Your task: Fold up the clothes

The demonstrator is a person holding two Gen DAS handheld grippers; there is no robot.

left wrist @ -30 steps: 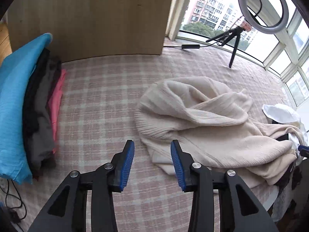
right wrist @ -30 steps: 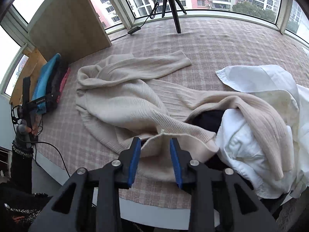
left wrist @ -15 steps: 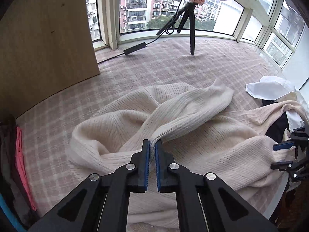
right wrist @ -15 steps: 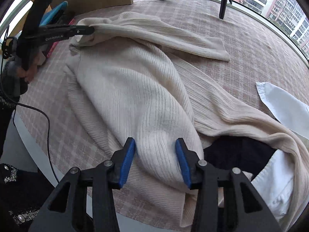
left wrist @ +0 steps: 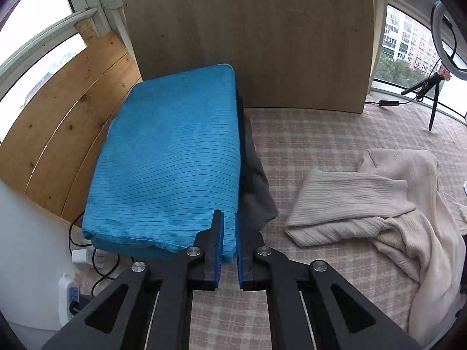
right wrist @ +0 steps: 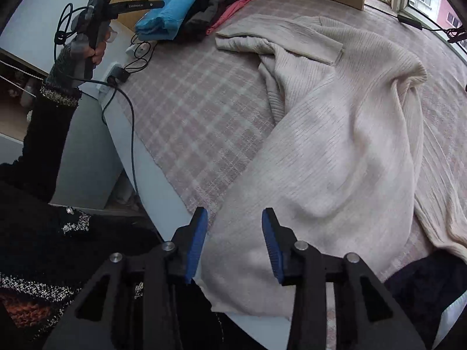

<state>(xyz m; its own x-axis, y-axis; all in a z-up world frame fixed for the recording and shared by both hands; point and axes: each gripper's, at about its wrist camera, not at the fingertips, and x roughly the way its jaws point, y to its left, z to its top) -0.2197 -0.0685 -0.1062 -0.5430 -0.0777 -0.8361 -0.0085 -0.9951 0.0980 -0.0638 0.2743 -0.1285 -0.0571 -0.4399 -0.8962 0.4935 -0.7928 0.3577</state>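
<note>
A cream ribbed sweater [right wrist: 344, 134] lies spread on the checked pink table cover, its hem hanging over the near edge. It also shows in the left wrist view [left wrist: 379, 204], with a sleeve folded across. My right gripper [right wrist: 235, 239] is open, its jaws just above the sweater's hem at the table edge. My left gripper [left wrist: 229, 242] has its jaws nearly together with nothing between them, held off the sweater over the table's left end; it also shows in the right wrist view [right wrist: 159, 3], raised.
A stack of folded clothes with a blue one on top [left wrist: 172, 163] stands at the table's left end. A wooden board [left wrist: 248, 38] stands behind it. A ring light on a tripod [left wrist: 437, 78] stands at the back right. Dark and white clothes [right wrist: 432, 277] lie by the sweater. Cables and a power strip [left wrist: 68, 291] hang at the left edge.
My left gripper has let go of the sweater's sleeve and swung left toward the folded stack. My right gripper has moved down to the sweater's hem and opened wider.
</note>
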